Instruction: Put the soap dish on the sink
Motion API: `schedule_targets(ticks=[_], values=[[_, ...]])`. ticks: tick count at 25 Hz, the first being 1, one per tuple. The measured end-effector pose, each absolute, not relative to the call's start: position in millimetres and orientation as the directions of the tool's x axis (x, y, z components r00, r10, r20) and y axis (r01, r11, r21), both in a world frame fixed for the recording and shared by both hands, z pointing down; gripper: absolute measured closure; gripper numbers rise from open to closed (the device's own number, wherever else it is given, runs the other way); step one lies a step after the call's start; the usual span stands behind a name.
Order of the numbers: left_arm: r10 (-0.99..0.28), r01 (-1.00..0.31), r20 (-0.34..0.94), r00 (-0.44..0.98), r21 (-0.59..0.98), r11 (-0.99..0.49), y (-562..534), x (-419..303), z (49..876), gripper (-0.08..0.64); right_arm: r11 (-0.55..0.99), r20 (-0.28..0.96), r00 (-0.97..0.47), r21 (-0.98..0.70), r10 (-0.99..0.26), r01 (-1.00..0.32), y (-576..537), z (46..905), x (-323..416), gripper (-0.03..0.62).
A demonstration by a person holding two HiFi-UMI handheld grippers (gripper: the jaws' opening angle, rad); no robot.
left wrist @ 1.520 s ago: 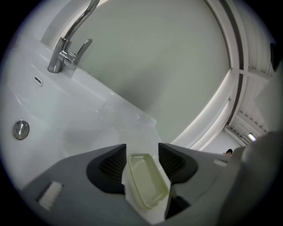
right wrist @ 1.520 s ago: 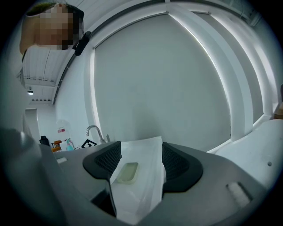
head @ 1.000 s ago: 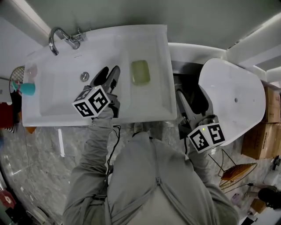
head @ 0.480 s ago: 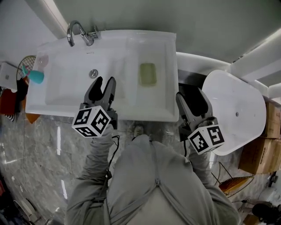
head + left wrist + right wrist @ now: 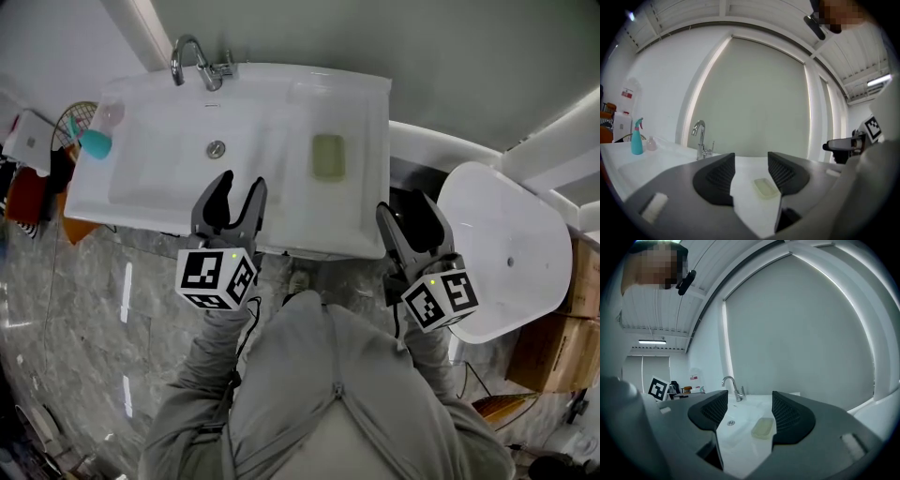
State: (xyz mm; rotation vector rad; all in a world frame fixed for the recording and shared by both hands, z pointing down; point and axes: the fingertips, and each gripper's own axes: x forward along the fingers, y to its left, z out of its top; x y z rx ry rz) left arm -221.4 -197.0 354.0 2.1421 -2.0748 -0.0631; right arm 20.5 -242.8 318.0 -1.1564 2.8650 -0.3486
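Note:
A pale green soap dish (image 5: pixel 327 157) lies flat on the right ledge of the white sink (image 5: pixel 150 202), beside the basin. It also shows between the jaws as the soap dish (image 5: pixel 764 187) in the left gripper view and the soap dish (image 5: pixel 762 428) in the right gripper view. My left gripper (image 5: pixel 236 193) hangs open over the sink's front edge, left of the dish and apart from it. My right gripper (image 5: pixel 408 212) is open and empty, off the sink's right side.
A chrome tap (image 5: pixel 192 58) stands at the back of the sink, with a drain (image 5: pixel 217 148) in the basin. A teal spray bottle (image 5: pixel 92 141) sits at the sink's left end. A white rounded lid (image 5: pixel 504 246) lies to the right. Grey marble floor (image 5: pixel 103 309) is below.
My left gripper has drawn back from over the basin to the sink's front edge. The soap dish stays where it lay. The head view has shifted, the right gripper barely.

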Motion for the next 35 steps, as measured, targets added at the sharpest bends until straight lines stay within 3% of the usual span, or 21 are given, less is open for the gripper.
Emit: schedule_targets(ticks=[35], values=[[-0.994,-0.995,0.078,0.073,0.074,-0.067,-170,-172,351,0.311,0.711,0.057,-0.726,-0.167,-0.685,-0.683,-217,320,48,0.298]])
